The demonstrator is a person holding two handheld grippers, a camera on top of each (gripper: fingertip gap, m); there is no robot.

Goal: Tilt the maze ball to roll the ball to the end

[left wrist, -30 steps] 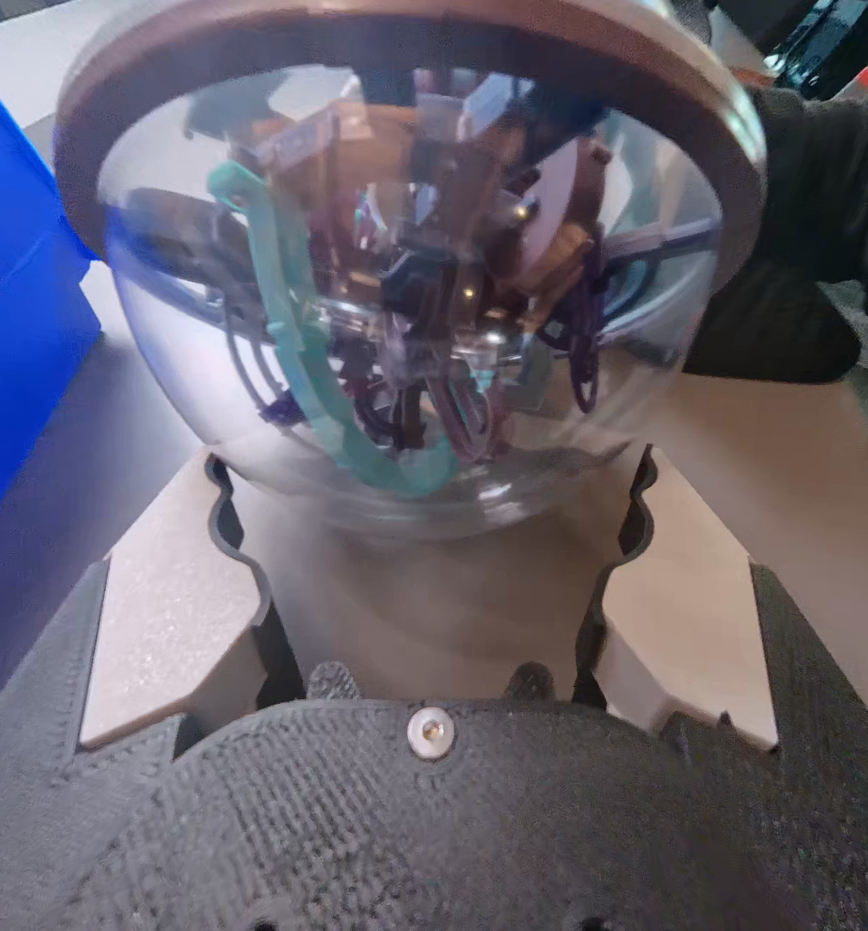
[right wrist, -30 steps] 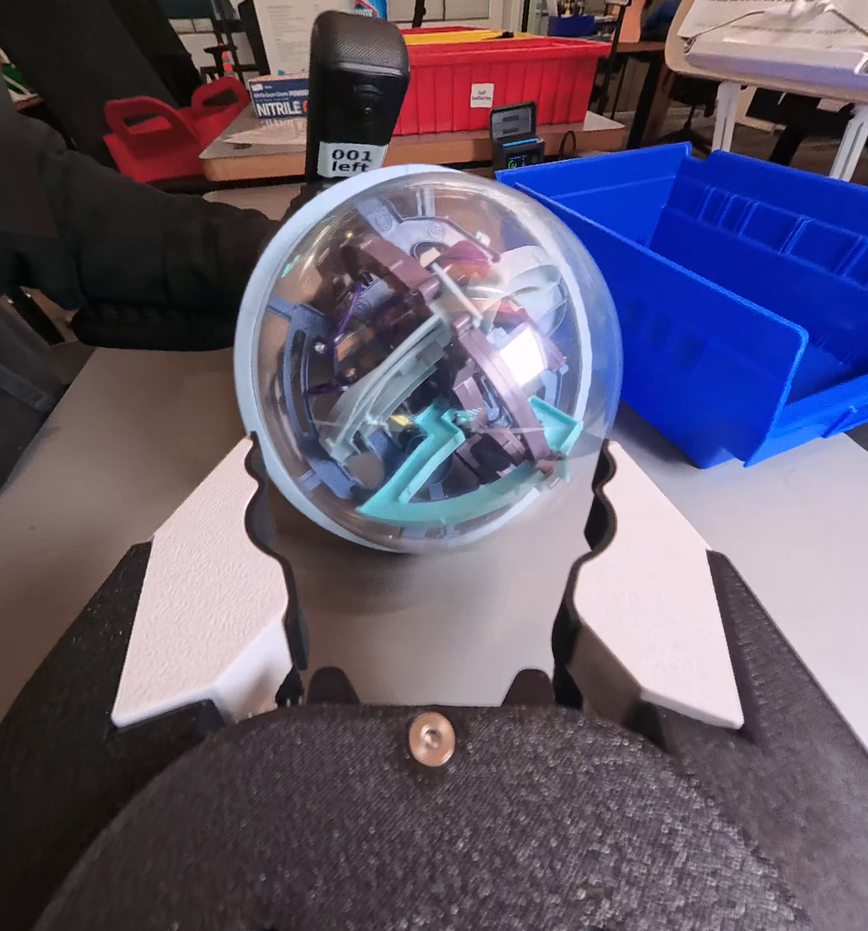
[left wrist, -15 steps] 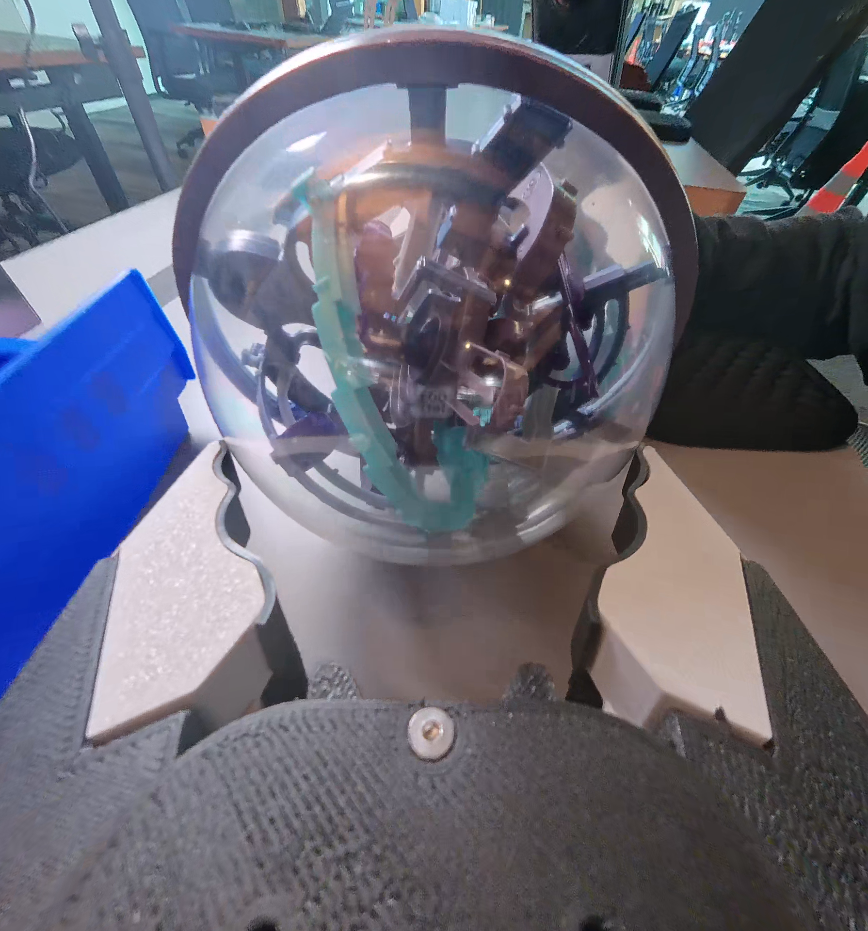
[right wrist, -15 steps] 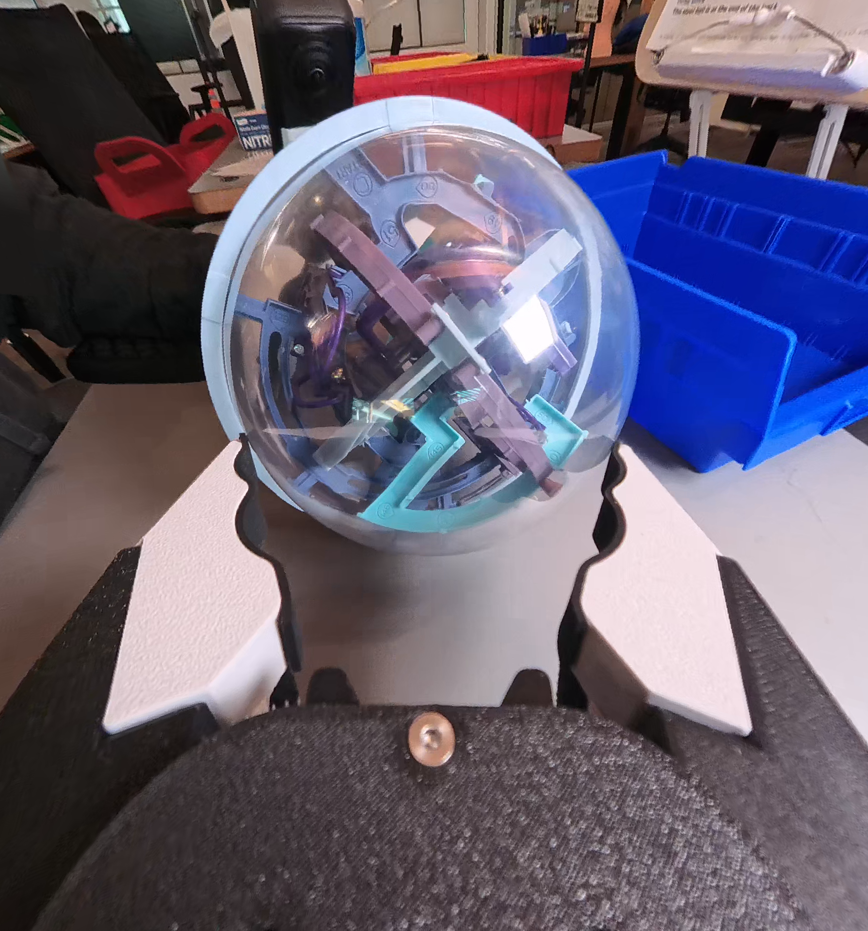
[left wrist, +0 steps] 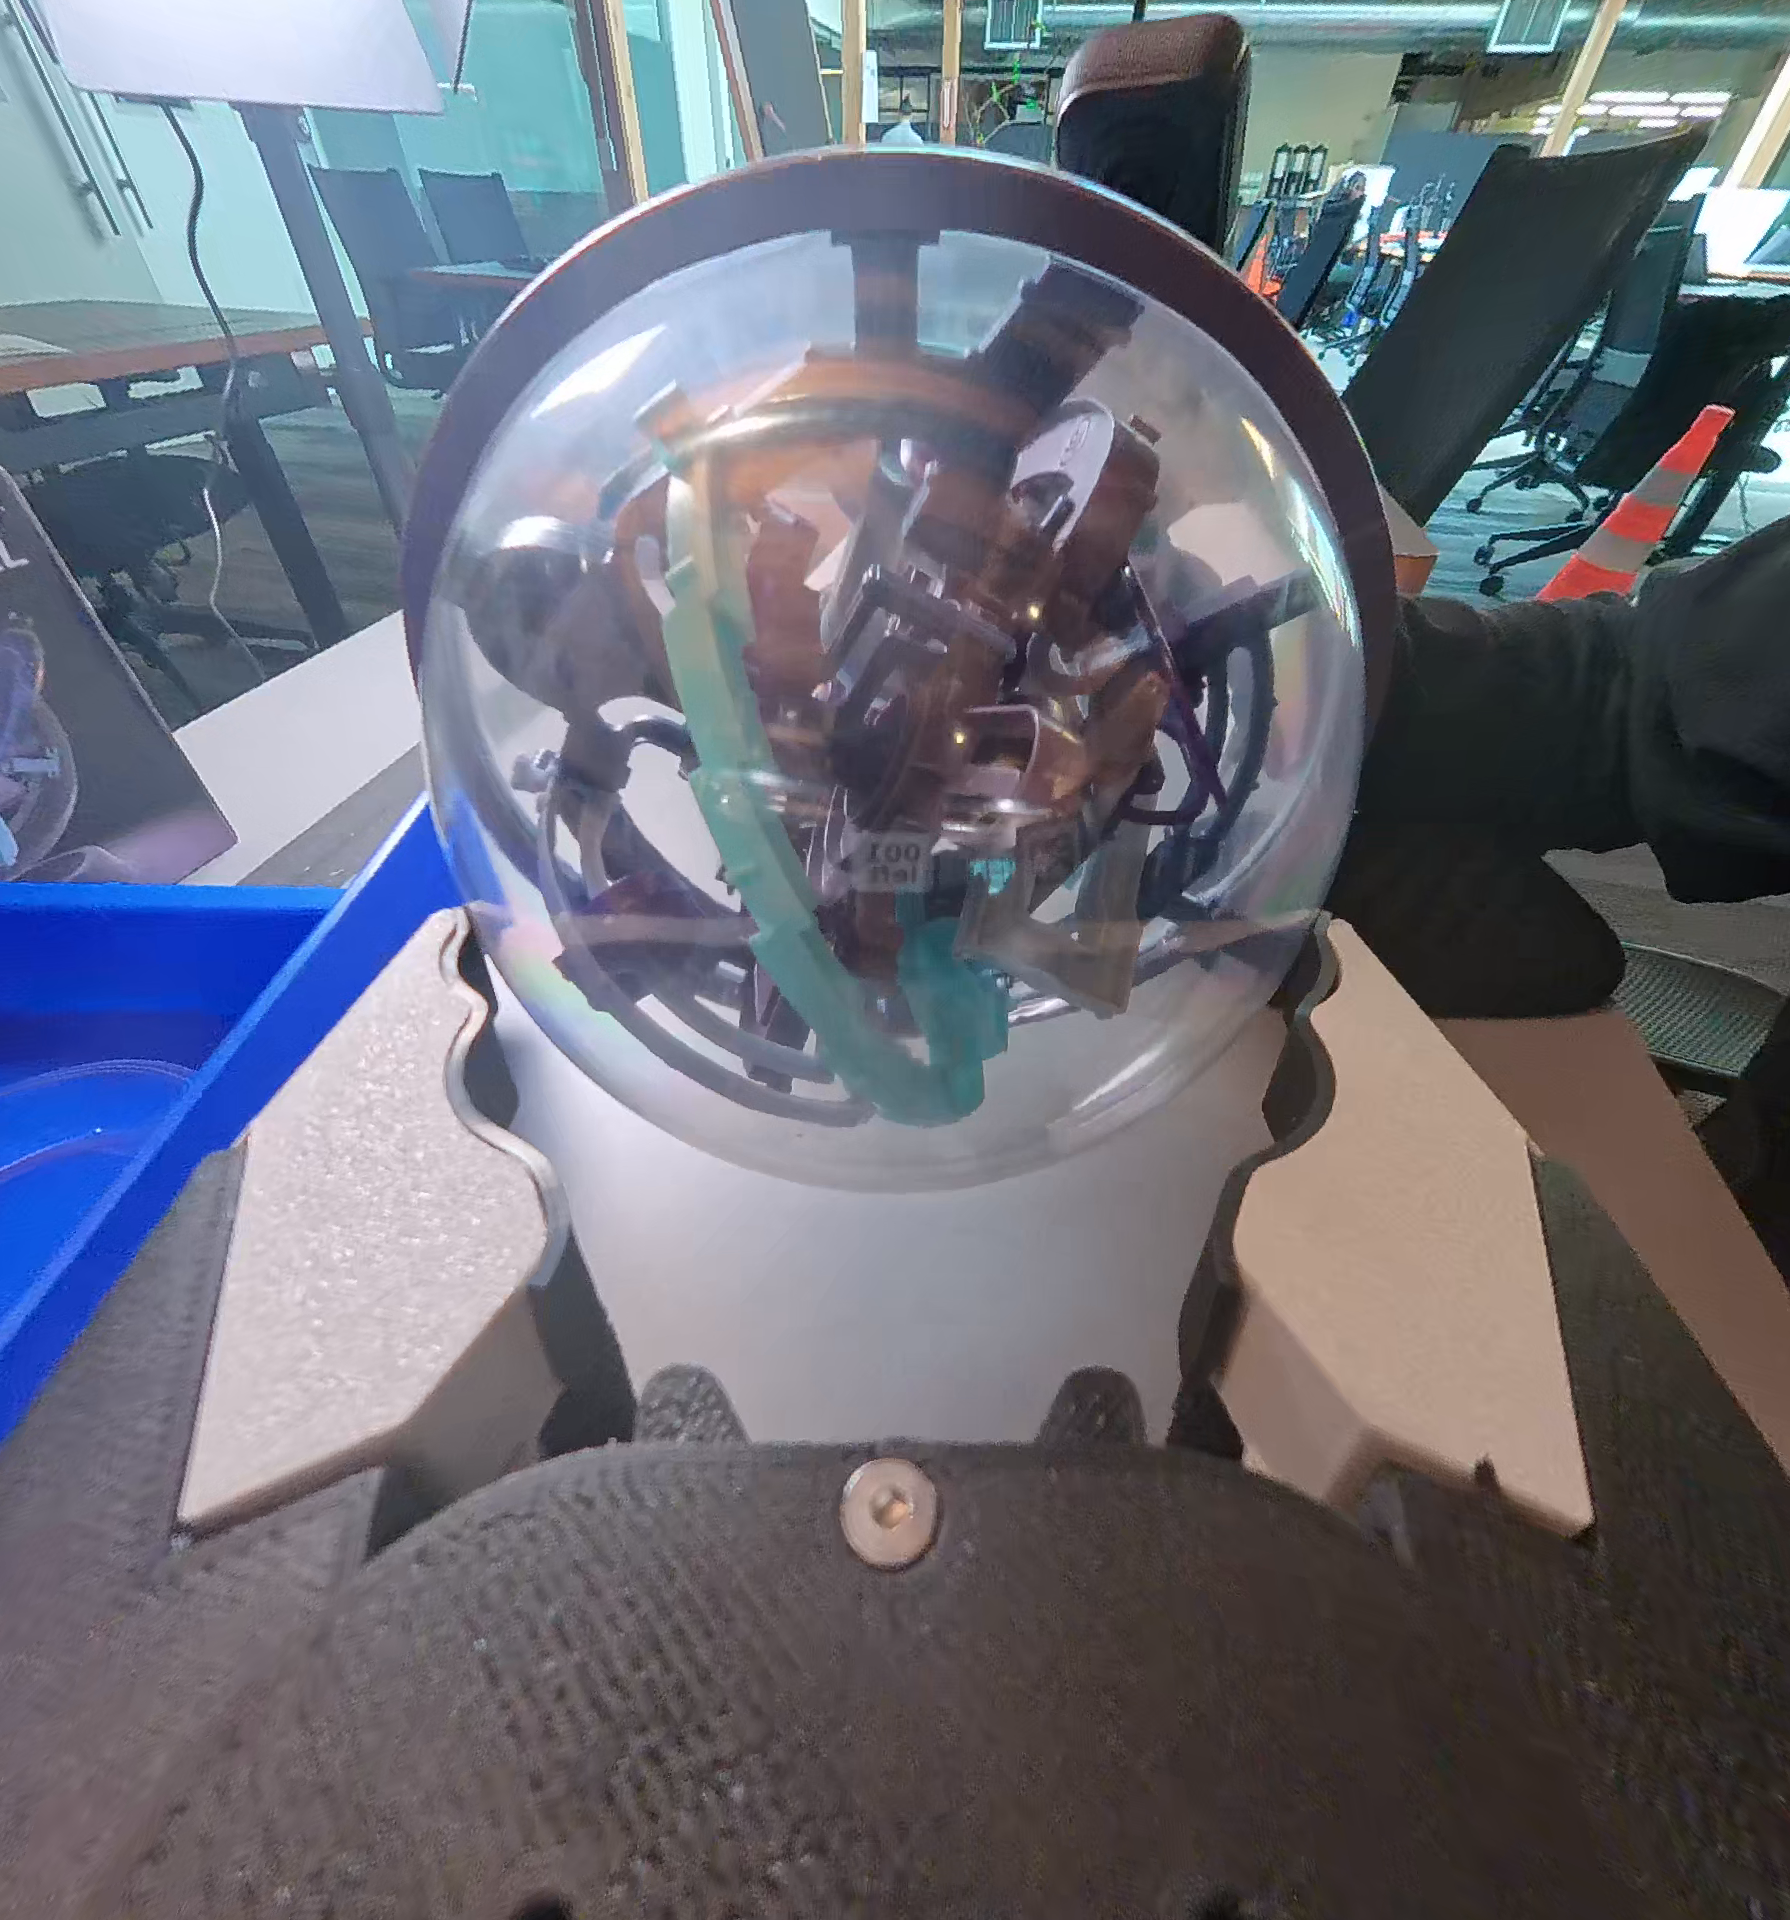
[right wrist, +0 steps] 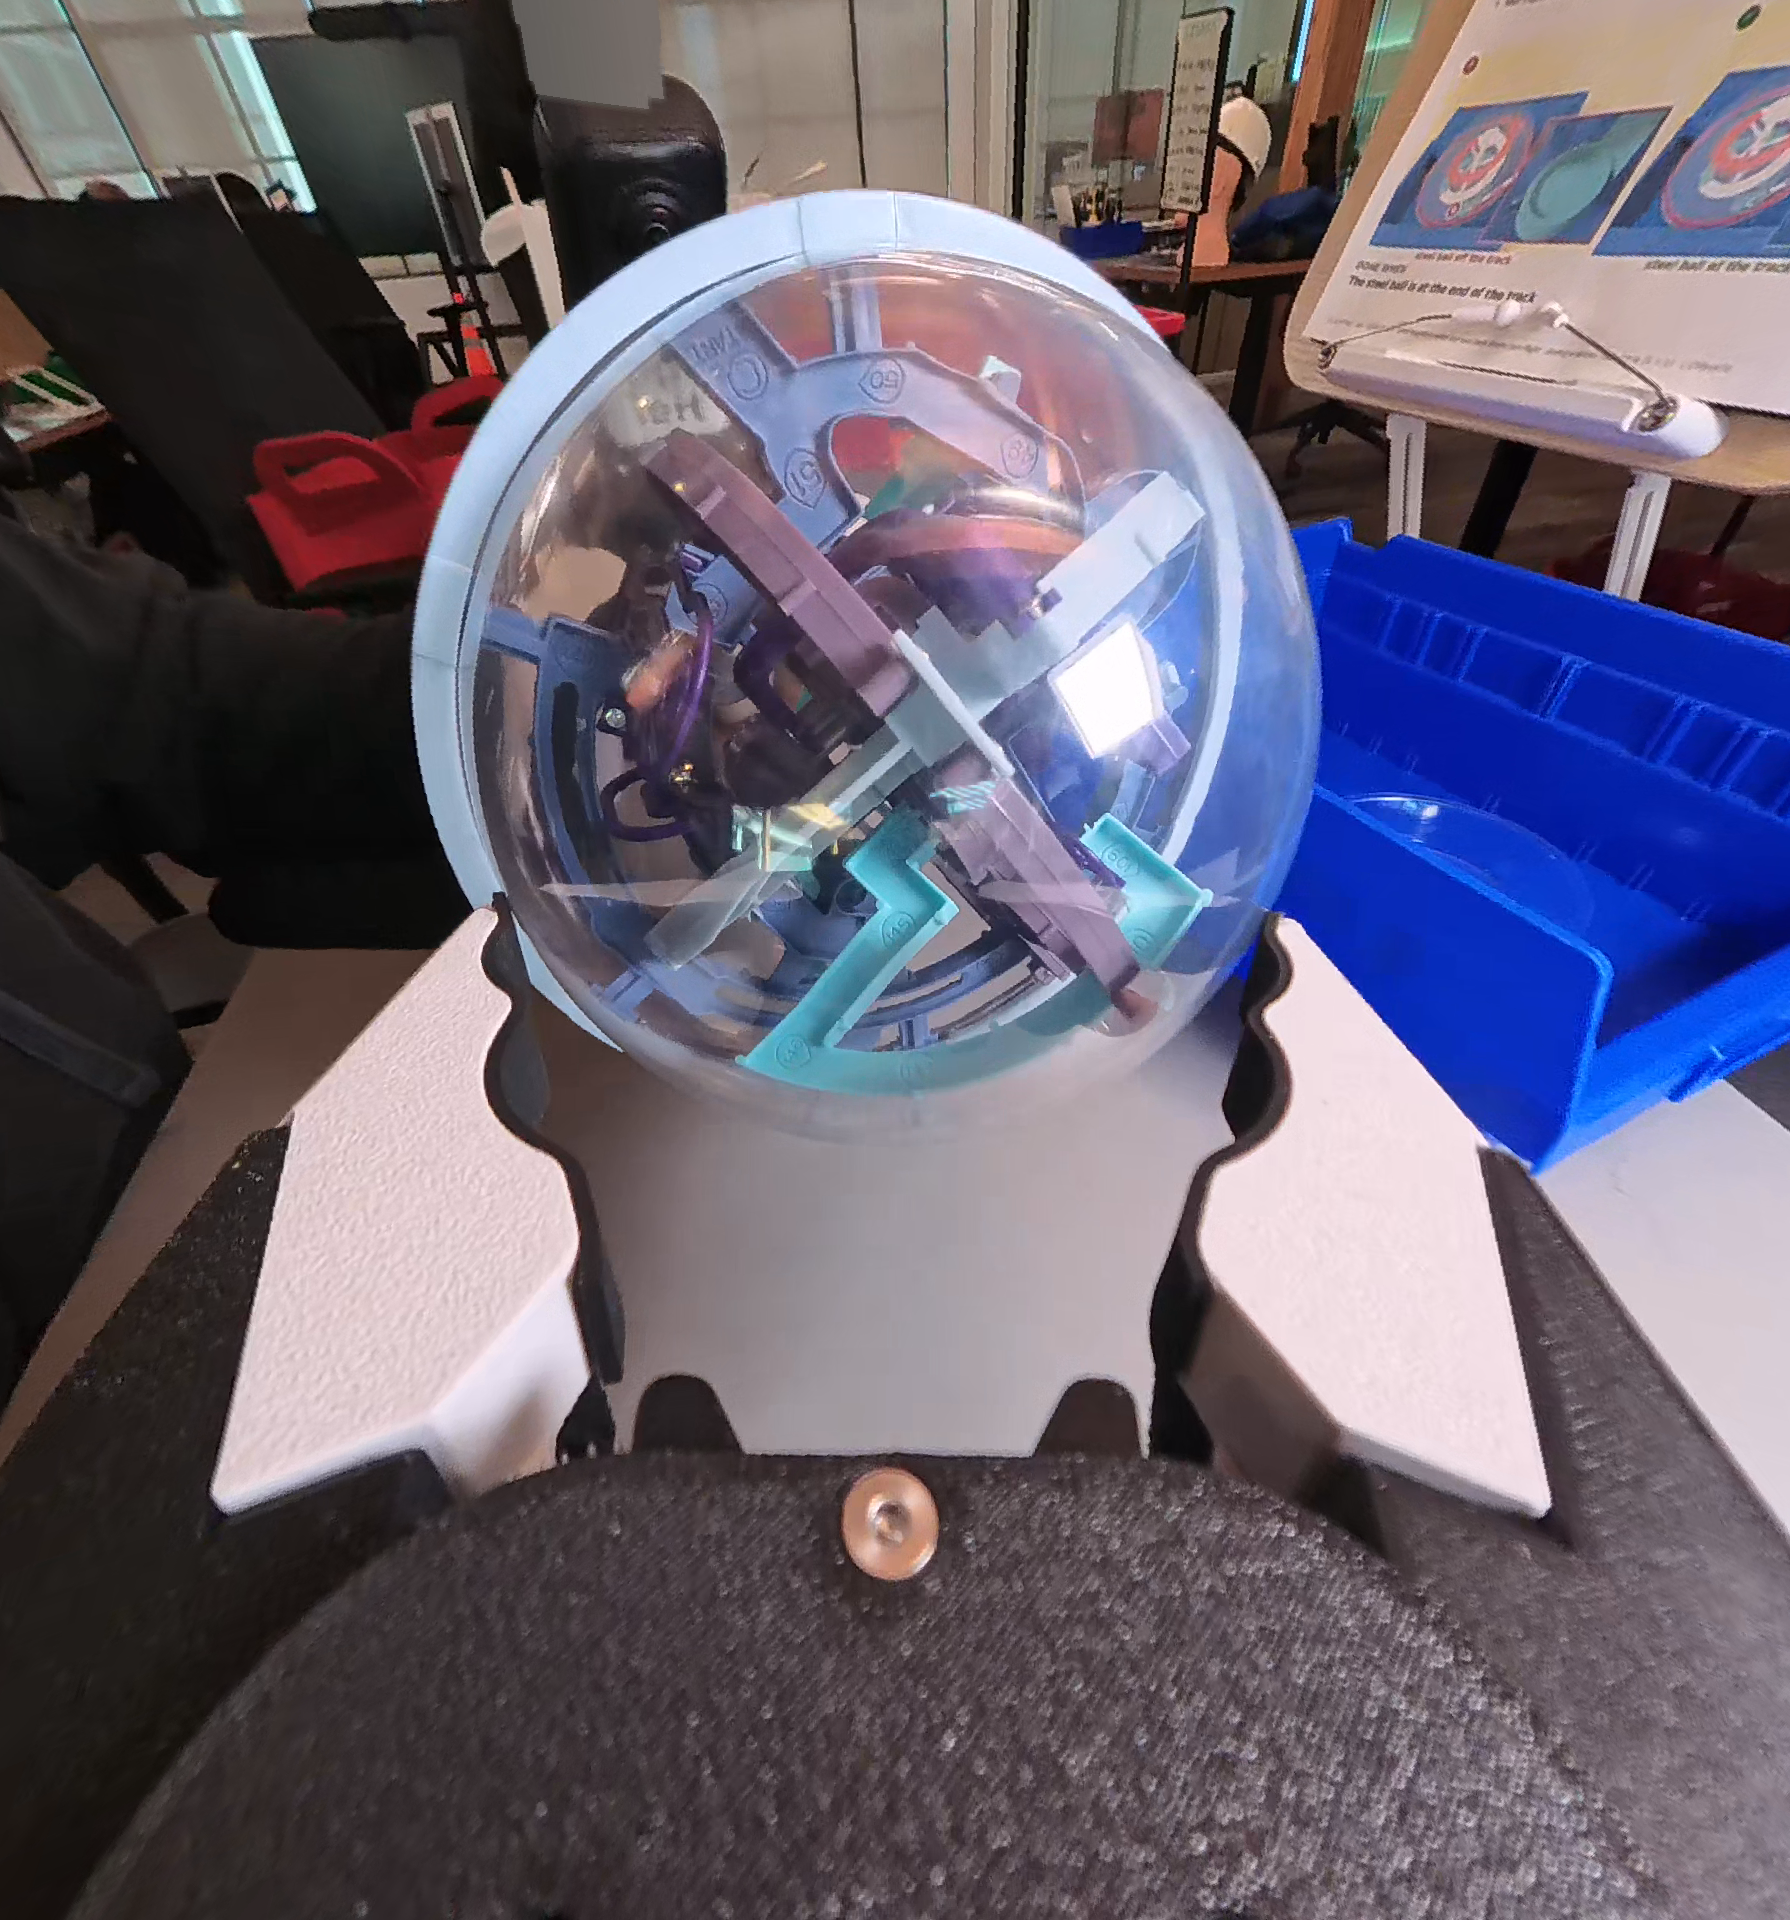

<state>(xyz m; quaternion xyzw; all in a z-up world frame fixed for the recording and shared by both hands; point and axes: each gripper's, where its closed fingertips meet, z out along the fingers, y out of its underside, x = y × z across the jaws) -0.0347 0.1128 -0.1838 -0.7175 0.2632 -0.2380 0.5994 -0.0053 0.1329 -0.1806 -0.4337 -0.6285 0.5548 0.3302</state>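
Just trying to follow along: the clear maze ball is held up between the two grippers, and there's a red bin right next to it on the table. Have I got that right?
Nearly. The maze ball is indeed held between the left gripper and the right gripper, but the bin beside it on the table is blue, not red. The right wrist view shows it plainly; the red containers stand farther off in the background.

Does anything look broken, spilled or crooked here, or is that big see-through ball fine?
Nothing looks damaged or spilled. The maze ball is whole, held up off the table between the left gripper and the right gripper. Its pale seam band sits tilted, which fits the tilting game. The blue bin beside it stands normally.
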